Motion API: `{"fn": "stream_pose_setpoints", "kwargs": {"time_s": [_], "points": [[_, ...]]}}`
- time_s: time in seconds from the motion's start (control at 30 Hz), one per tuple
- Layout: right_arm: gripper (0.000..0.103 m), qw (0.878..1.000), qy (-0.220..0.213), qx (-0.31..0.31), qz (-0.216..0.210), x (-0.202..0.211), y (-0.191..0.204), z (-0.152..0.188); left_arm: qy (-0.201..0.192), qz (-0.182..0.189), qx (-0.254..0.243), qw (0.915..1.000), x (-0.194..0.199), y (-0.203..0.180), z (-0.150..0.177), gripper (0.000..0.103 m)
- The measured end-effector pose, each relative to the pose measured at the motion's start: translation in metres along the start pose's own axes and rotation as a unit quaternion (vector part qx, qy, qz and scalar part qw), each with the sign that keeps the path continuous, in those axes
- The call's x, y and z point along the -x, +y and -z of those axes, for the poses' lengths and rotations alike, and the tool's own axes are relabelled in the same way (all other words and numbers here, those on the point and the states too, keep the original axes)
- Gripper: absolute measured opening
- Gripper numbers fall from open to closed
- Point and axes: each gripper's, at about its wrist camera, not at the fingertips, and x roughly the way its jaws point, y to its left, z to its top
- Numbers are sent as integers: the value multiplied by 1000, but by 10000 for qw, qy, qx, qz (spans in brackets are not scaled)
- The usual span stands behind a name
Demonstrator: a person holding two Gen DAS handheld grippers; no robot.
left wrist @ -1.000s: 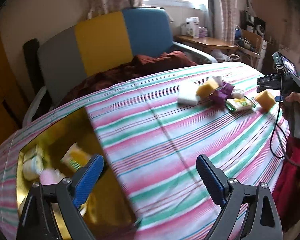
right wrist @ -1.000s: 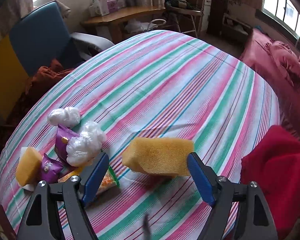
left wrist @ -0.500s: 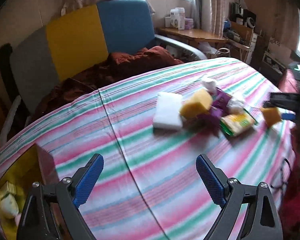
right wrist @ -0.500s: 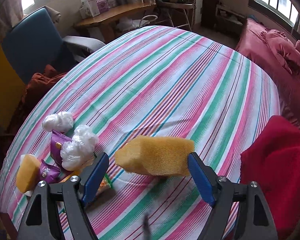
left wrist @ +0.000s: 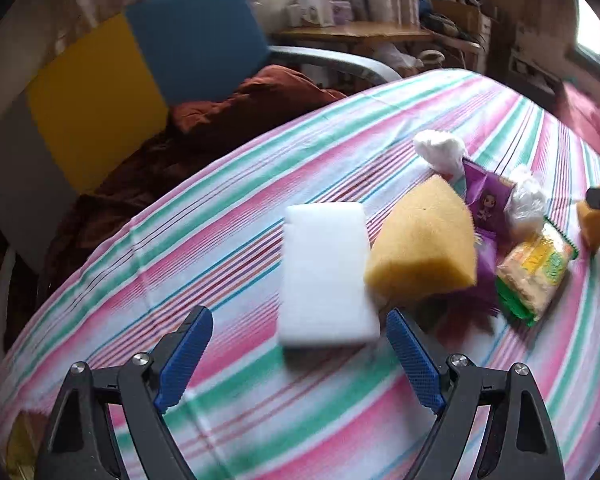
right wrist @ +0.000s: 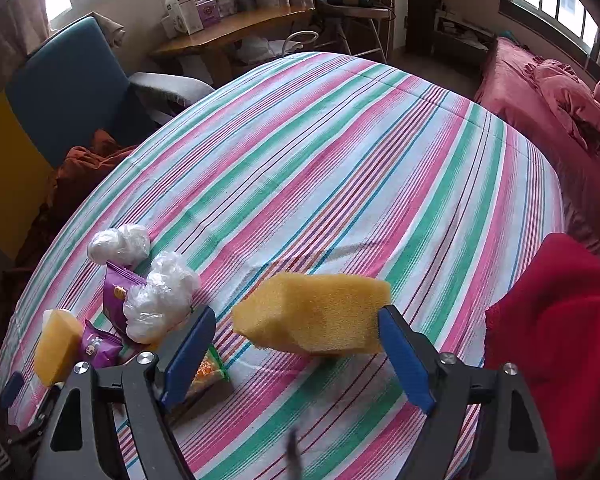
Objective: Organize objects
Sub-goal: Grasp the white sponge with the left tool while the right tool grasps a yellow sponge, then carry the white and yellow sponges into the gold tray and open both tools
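My left hand-held gripper (left wrist: 298, 354), jaws apart and just narrowing, lines up on the white foam block (left wrist: 326, 274) at twelve o'clock on the striped bench (left wrist: 228, 208). My right hand-held gripper (right wrist: 296, 354) brackets the yellow sponge (right wrist: 314, 312), jaws just widening, only the right pad touching, likely freshly set down.

Each fisheye camera looked steeply down past its own fingers, close over the striped tablecloth (left wrist: 228, 216). Both views shared the central clutter: the yellow sponge (left wrist: 422, 246) and purple packet (right wrist: 118, 292).
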Motion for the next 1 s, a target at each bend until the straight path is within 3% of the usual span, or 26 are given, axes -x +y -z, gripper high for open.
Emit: {"fn": "stream_pose_setpoints", "kwargs": {"time_s": [0.1,0.17,0.2,0.27,0.57,0.73,1.0], "points": [[86,10000,19,-44,40,-3,-2,-2,81,65,-17,9999,-15,1,-6,89],[86,9999,50,-98,83,-5,-5,-2,186,175,61,9997,-26,4,-7,78],[86,9998,66,-123,111,-7,-6,-3,204,554,342,9977,-29,11,-6,68],[86,9997,101,-161,147,-11,-7,-4,141,558,520,9970,-25,17,-2,57],[86,9986,315,-387,186,-21,-12,-9,153,556,901,9943,15,10,54,57],[85,9941,810,-618,-376,-35,-18,-5,189,615,1248,9901,50,-3,96,57],[83,9900,898,-715,-822,-39,-15,-4,-52,424,1078,9933,94,-26,158,58]]}}
